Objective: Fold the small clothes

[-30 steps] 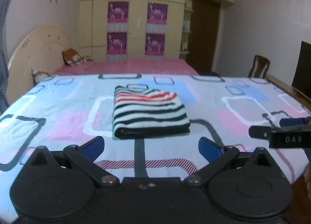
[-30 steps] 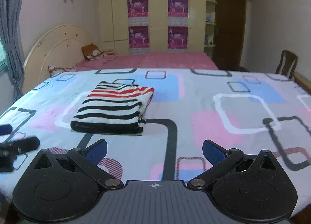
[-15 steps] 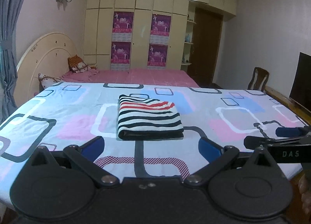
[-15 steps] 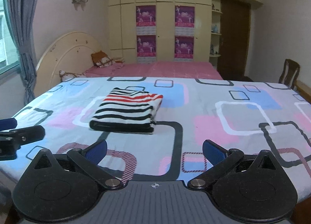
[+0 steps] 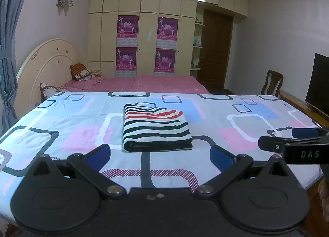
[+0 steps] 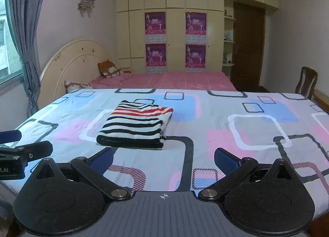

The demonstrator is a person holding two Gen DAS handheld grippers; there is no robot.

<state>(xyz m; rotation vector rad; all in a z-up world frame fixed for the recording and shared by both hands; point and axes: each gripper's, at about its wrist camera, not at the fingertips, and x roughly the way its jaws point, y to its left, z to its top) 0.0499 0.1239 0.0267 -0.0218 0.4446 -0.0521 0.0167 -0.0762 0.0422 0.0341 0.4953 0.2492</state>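
I see a bedroom with pale walls, a cream wardrobe hung with purple posters, a bed with a pink sheet and rounded headboard, a grey curtain by the window, a wall lamp, a dark door, a wooden chair, a patterned sheet up front.

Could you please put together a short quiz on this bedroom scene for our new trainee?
1. True or false: the striped garment lies folded on the patterned sheet.
2. What are the left tongs and right tongs holding?
3. Which colour joins the black stripes on the garment: A green, B red, C yellow?

Key:
1. True; it is a neat rectangle.
2. Nothing; both sets are open and short of the garment.
3. B, towards its far end.
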